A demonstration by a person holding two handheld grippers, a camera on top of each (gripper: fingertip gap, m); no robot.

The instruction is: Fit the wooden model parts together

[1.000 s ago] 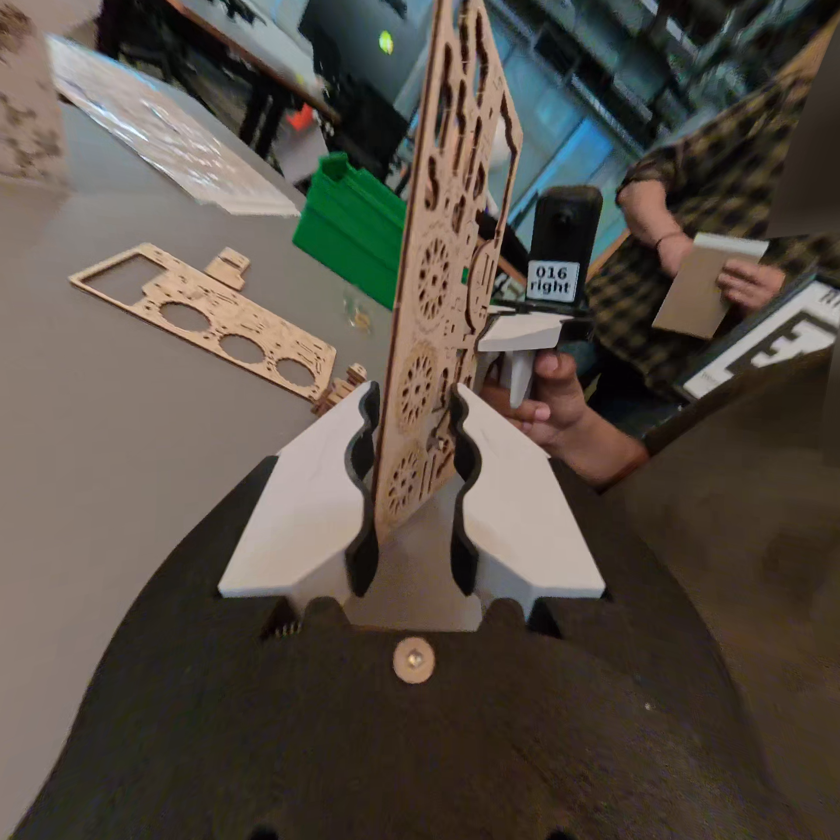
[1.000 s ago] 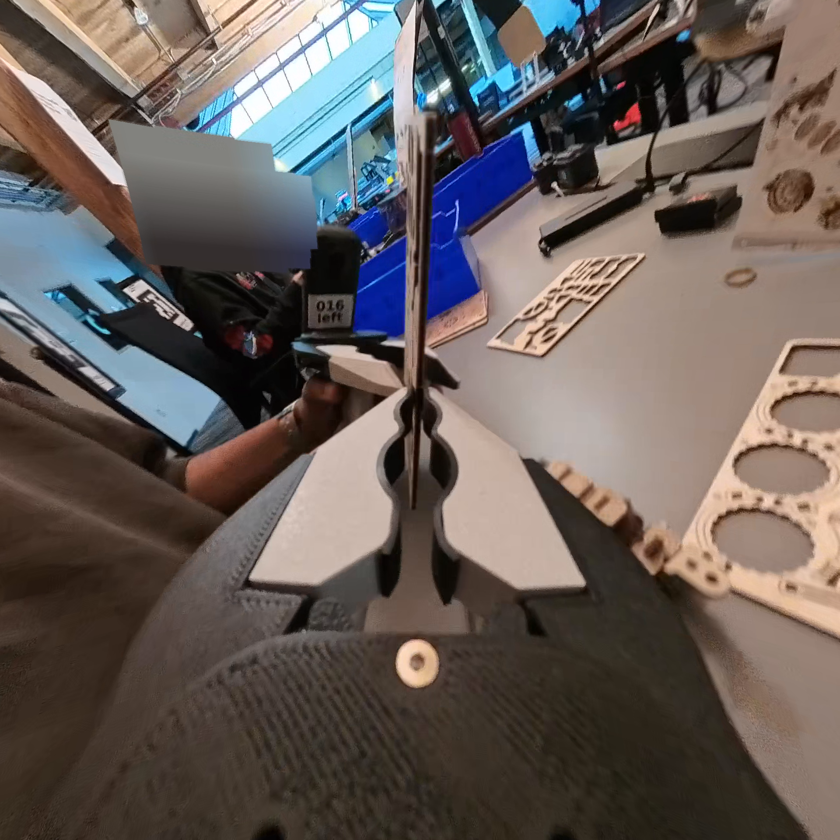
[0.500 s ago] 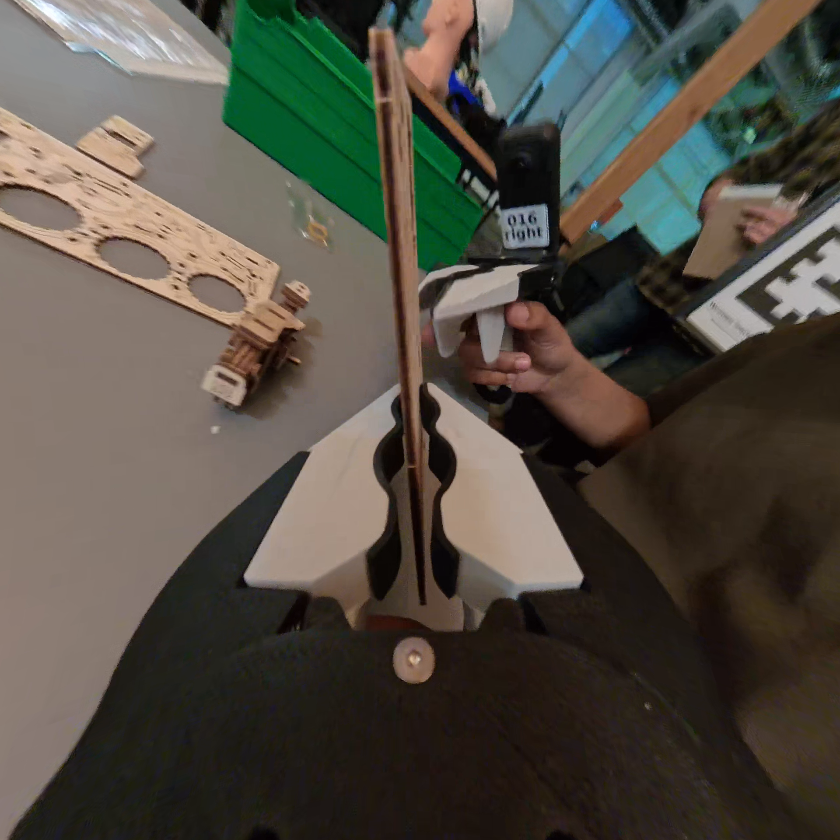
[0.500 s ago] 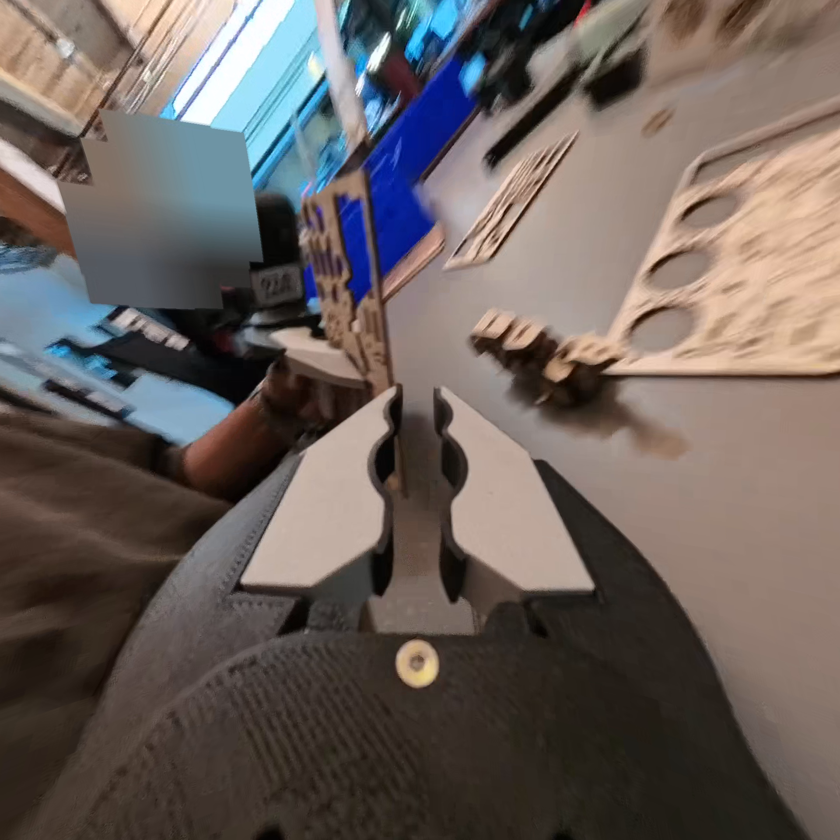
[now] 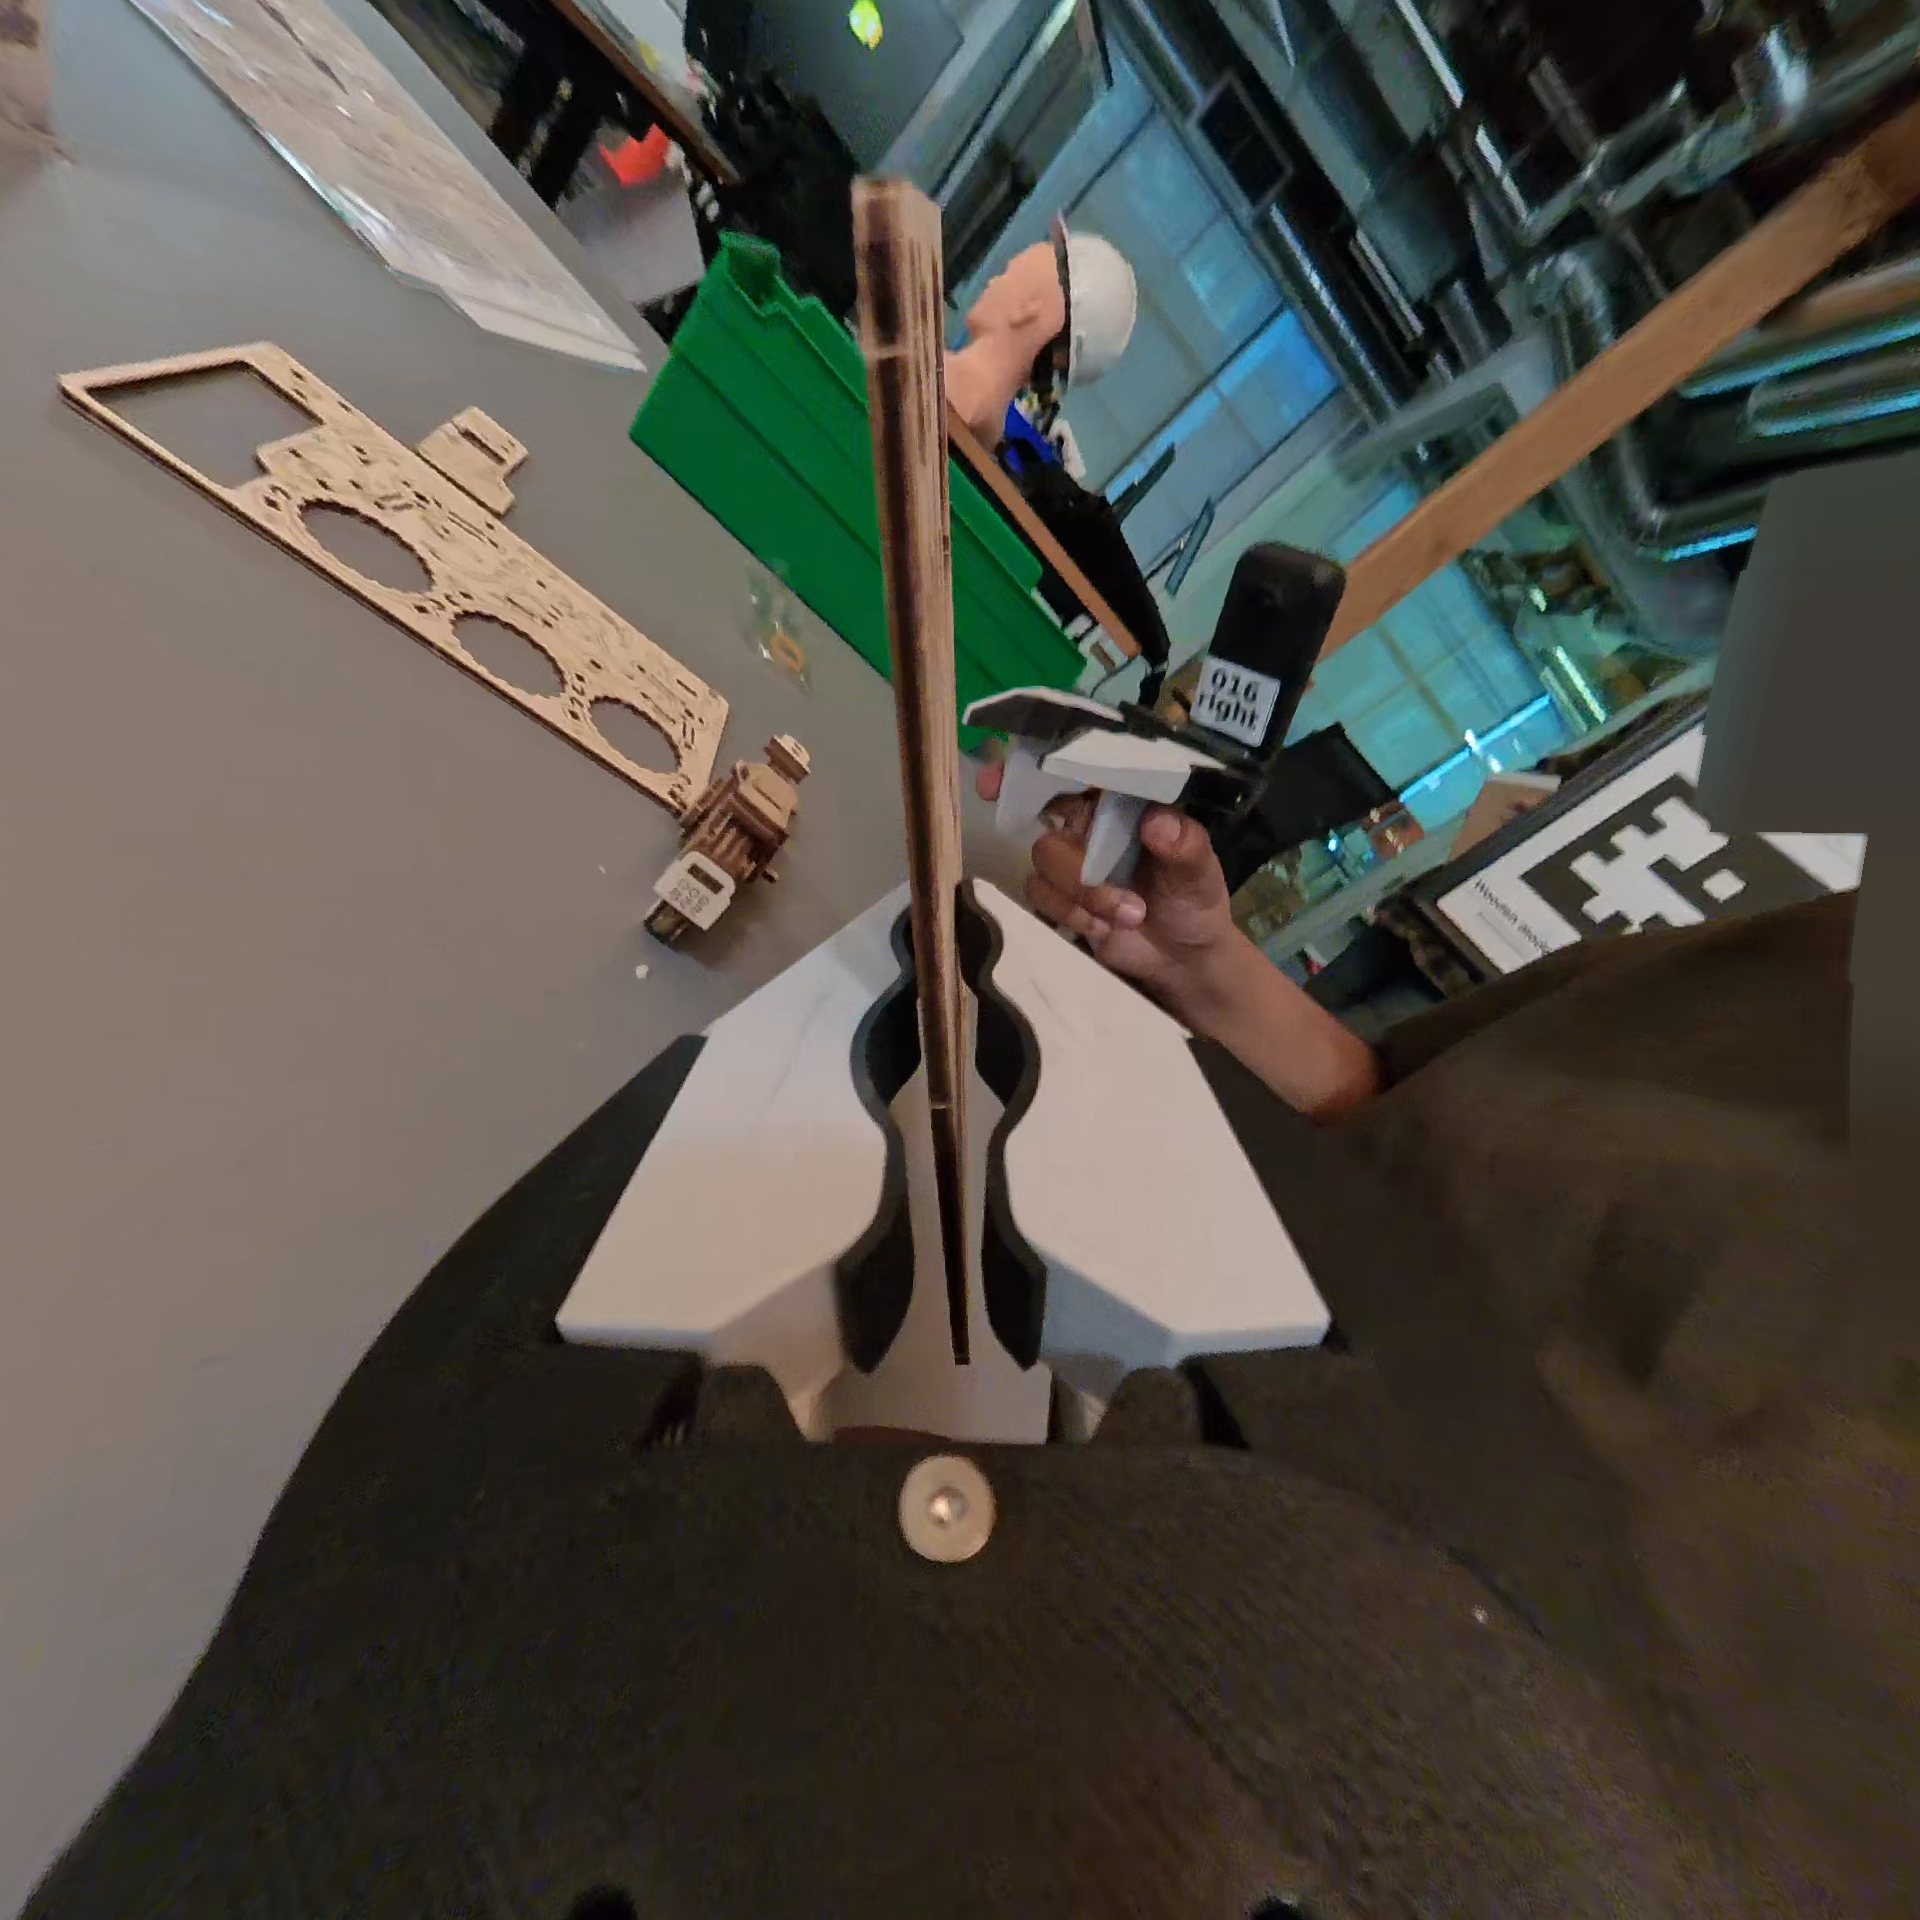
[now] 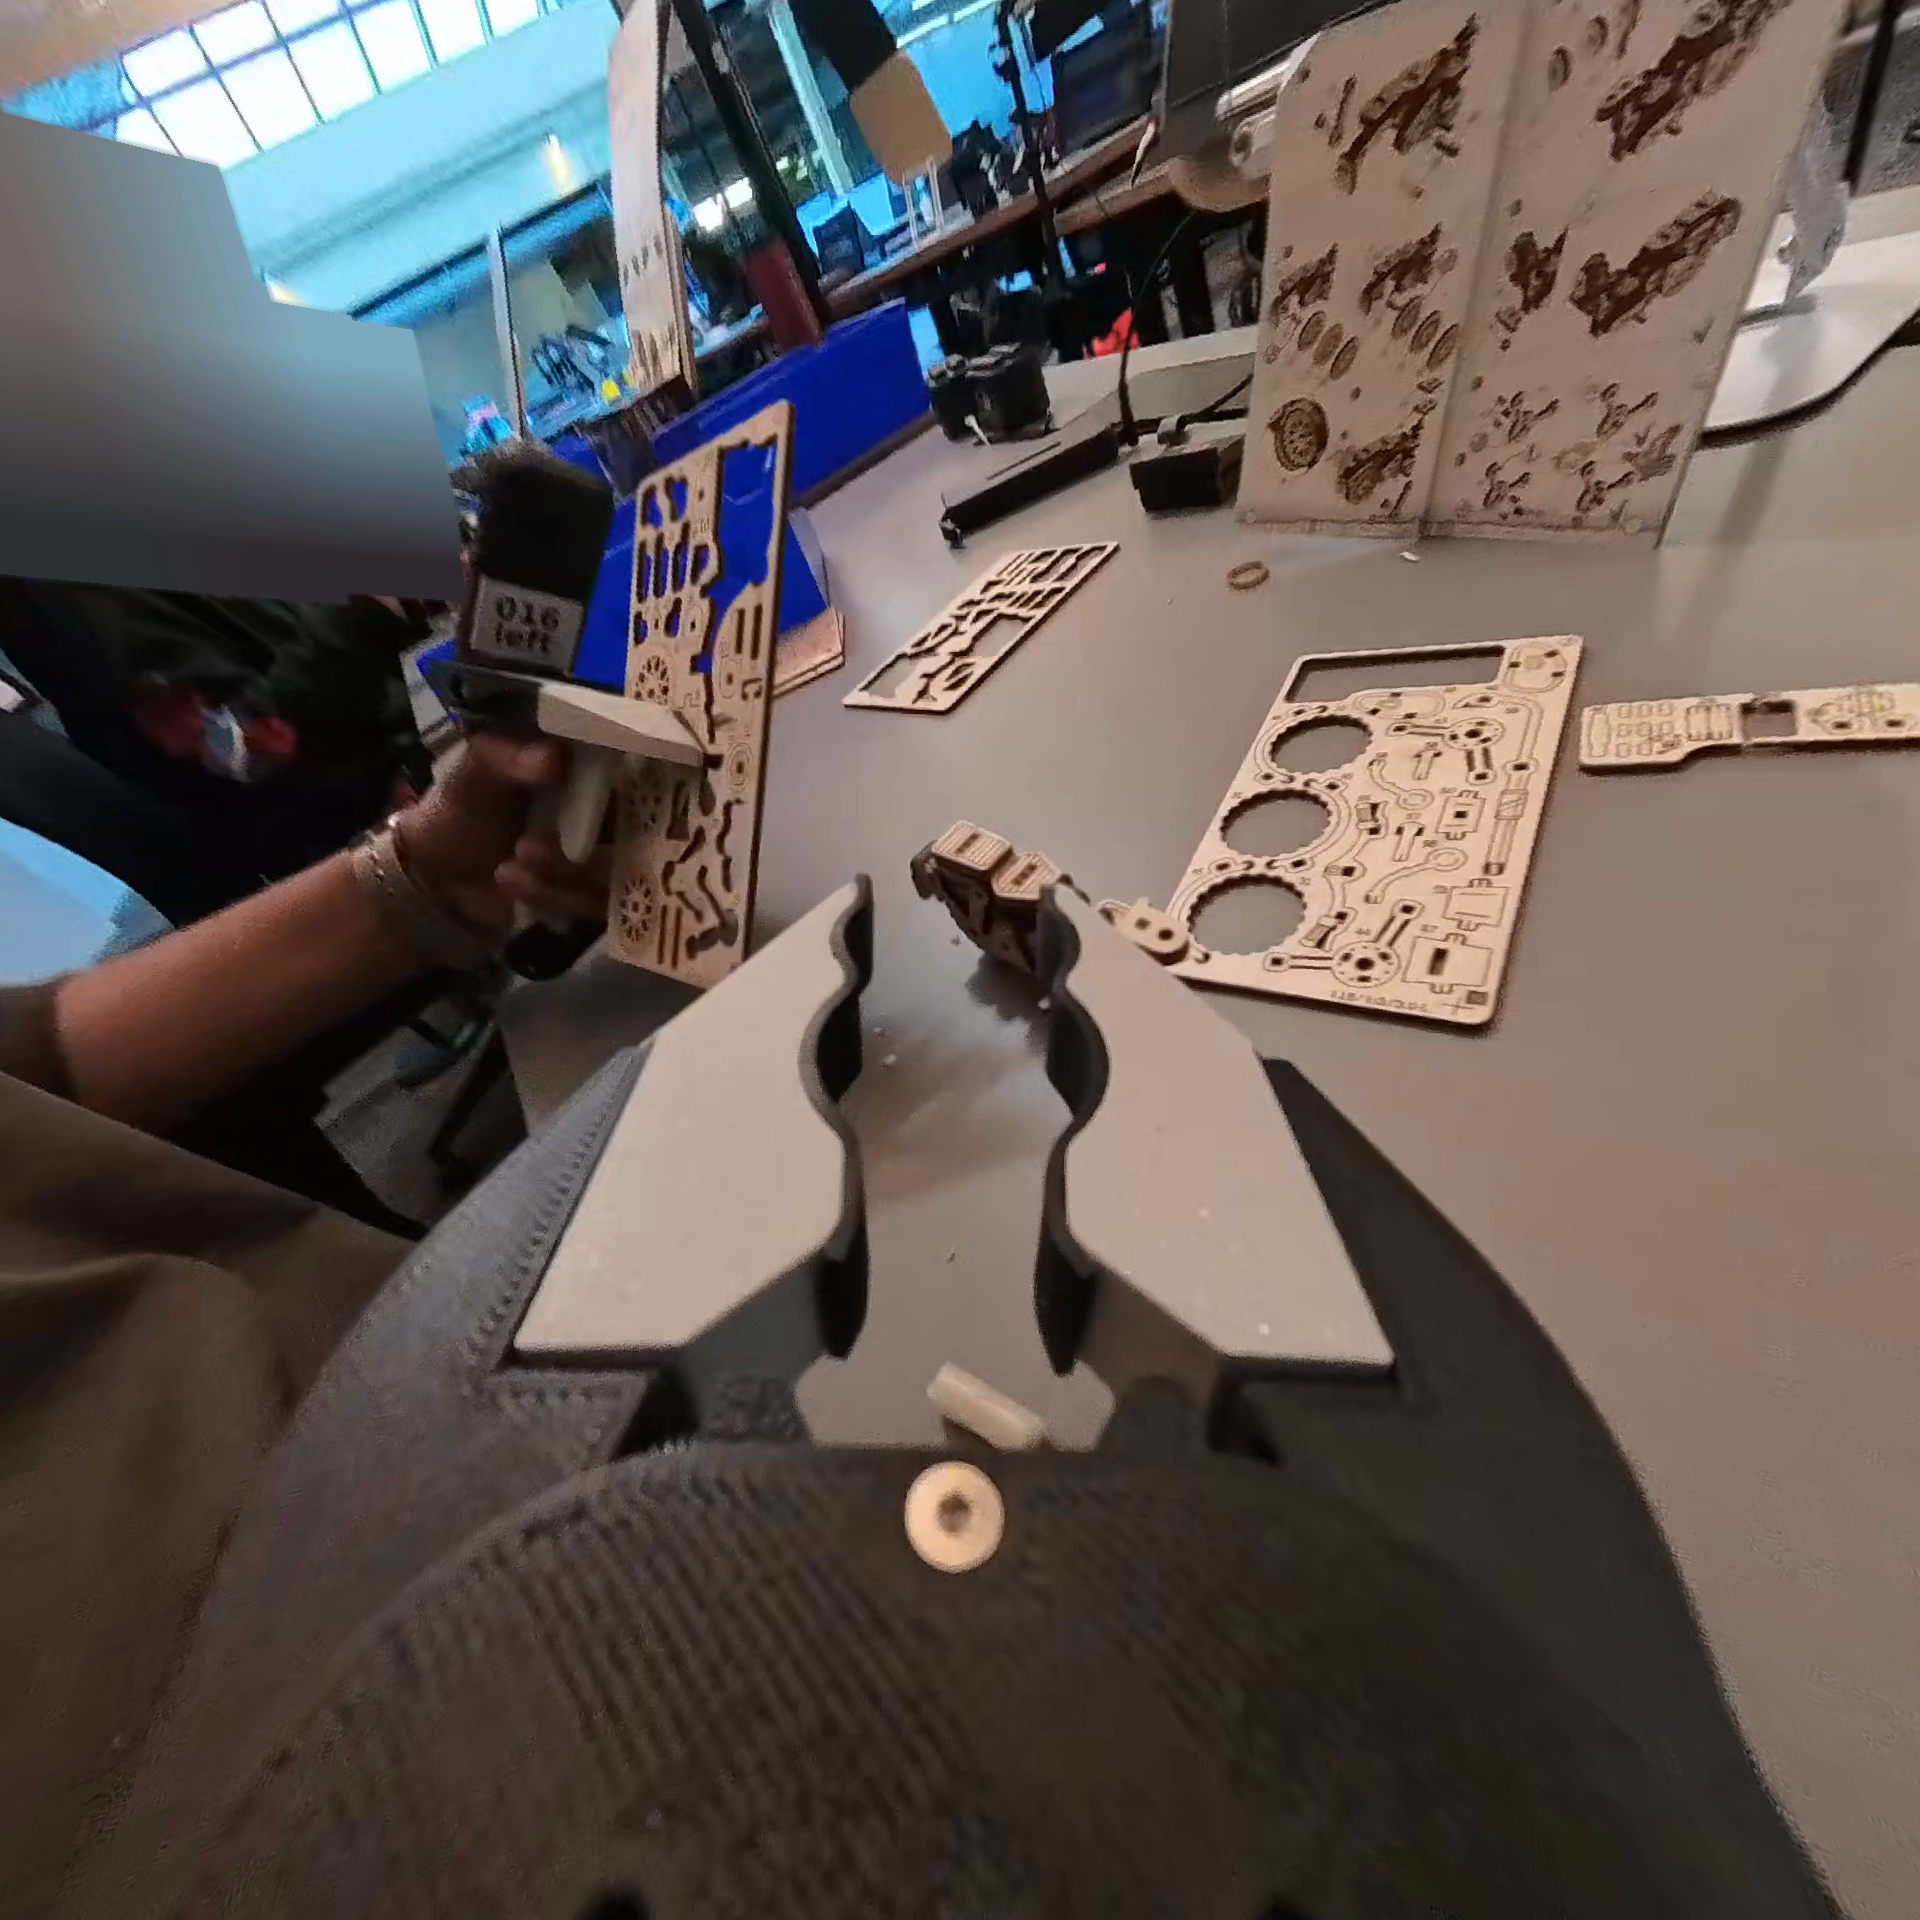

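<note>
My left gripper (image 5: 940,904) is shut on a laser-cut wooden parts sheet (image 5: 909,623), held upright and seen edge-on. In the right wrist view the same sheet (image 6: 696,727) stands at the left, clamped by the left gripper (image 6: 707,753). My right gripper (image 6: 956,904) is open and empty, low over the grey table (image 6: 1558,1195). A small part-built wooden model (image 6: 982,883) lies just beyond its fingertips. The model also shows in the left wrist view (image 5: 727,842), with the right gripper (image 5: 997,727) held to the right of the sheet.
A wooden sheet with three round holes (image 6: 1382,831) lies right of the model, also in the left wrist view (image 5: 416,540). Another cut sheet (image 6: 977,623) and a wooden strip (image 6: 1745,722) lie farther back. A folded instruction sheet (image 6: 1475,270) stands behind. A green bin (image 5: 831,499) and a blue bin (image 6: 831,416) stand at the table's edges. There is about 12 cm between the tips of the two grippers.
My left gripper closed on the upright sheet. My right gripper let go of it, opened wide and swung down toward the small model on the table.
</note>
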